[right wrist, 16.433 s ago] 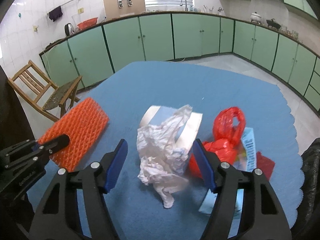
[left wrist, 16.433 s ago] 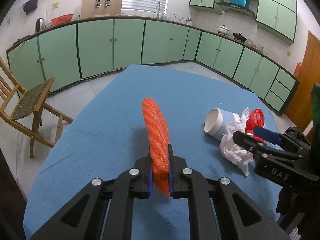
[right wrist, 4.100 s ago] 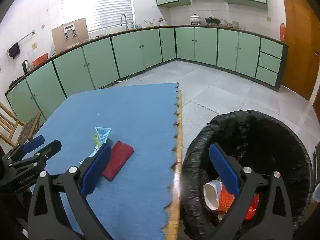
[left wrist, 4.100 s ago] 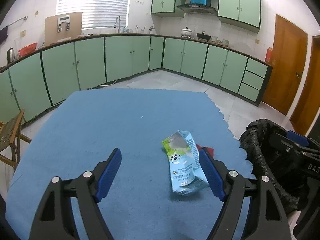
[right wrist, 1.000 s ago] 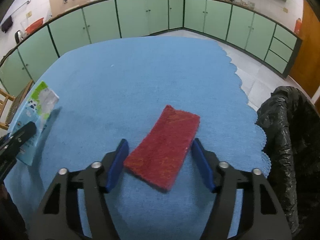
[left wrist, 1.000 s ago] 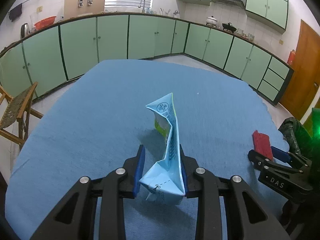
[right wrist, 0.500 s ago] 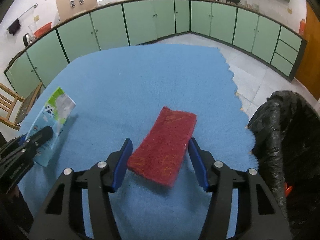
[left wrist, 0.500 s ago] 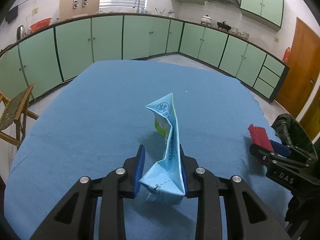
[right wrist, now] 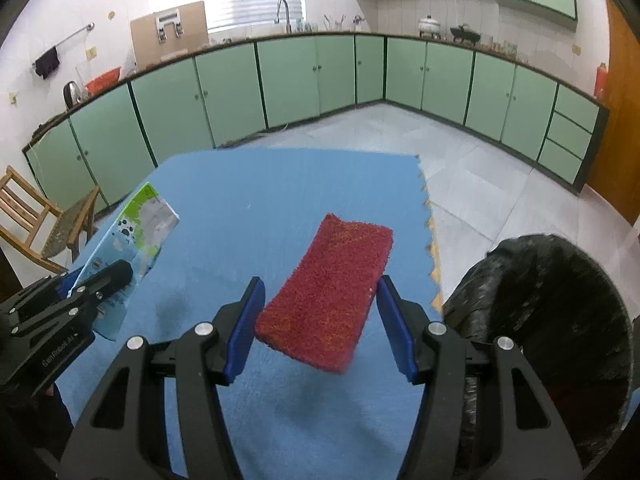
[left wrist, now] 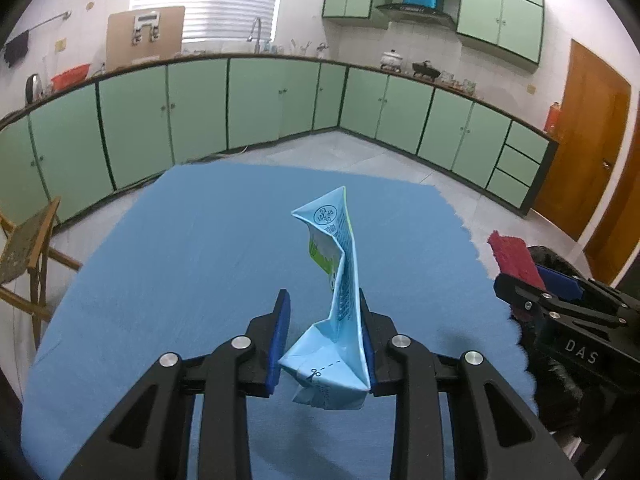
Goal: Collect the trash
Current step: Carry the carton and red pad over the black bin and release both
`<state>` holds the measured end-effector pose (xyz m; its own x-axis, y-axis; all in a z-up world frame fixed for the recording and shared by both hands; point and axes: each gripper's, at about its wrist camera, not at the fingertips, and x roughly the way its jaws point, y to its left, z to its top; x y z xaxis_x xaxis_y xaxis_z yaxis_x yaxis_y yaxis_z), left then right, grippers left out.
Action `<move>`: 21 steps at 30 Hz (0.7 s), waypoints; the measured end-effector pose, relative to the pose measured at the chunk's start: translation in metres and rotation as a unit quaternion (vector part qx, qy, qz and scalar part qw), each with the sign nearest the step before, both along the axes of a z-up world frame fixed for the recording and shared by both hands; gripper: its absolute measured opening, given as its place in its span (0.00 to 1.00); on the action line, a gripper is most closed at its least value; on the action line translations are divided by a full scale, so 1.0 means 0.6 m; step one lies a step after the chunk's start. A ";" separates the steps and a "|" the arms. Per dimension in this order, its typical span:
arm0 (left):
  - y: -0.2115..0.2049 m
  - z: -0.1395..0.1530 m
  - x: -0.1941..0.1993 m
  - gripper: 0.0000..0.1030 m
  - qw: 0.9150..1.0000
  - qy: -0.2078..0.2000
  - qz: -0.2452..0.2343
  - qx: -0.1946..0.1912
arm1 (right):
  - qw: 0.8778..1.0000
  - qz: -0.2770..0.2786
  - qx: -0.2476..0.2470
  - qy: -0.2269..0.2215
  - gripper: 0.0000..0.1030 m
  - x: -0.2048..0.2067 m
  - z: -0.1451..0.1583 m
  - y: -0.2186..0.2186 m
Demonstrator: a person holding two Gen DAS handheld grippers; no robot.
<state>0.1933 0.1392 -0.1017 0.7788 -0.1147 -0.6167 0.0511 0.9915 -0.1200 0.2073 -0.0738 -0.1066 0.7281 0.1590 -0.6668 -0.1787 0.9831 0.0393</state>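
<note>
**Holding trash in both grippers above the table**

Gripping a flattened blue carton (left wrist: pixel 335 308), the left gripper (left wrist: pixel 323 334) has its blue pads pressed against the carton's folded base, with the crumpled body rising upright and twisted between the fingers. The carton is lifted off the blue tablecloth (left wrist: pixel 180 248), its shadow falling on the cloth beneath it. From the right wrist view the same carton (right wrist: pixel 136 236) shows at the left, slanted, with a green and white printed face.

The right gripper (right wrist: pixel 320 320) clamps a red scouring pad (right wrist: pixel 332 292) by its long edges, flat and tilted slightly, raised above the cloth near the scalloped table edge. In the left wrist view the pad (left wrist: pixel 512 258) shows edge-on at the right.

A bin lined with a black bag (right wrist: pixel 552 320) stands just beside the table, to the right of the pad. Its inside is too dark to make out.

Green cabinets (right wrist: pixel 304 76) line the far walls, and a wooden chair (right wrist: pixel 36 216) stands to the left of the table.
</note>
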 end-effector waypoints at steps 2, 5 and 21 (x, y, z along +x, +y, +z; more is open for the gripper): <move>-0.012 0.012 -0.003 0.30 1.000 -0.005 -0.006 0.001 | 1.000 -0.001 0.002 -0.006 0.54 -0.004 0.014 -0.011; -0.033 0.032 -0.008 0.30 1.000 -0.014 -0.015 0.002 | 1.000 -0.003 0.001 -0.019 0.54 -0.016 0.036 -0.028; -0.188 0.089 -0.028 0.30 0.994 -0.049 -0.096 -0.006 | 0.996 -0.063 0.003 -0.061 0.54 -0.074 0.094 -0.180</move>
<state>0.1765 0.0263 -0.0485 0.7982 -0.2741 -0.5365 0.2513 0.9608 -0.1170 0.1631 -0.1818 -0.0500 0.8179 0.0652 -0.5717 -0.0575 0.9978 0.0315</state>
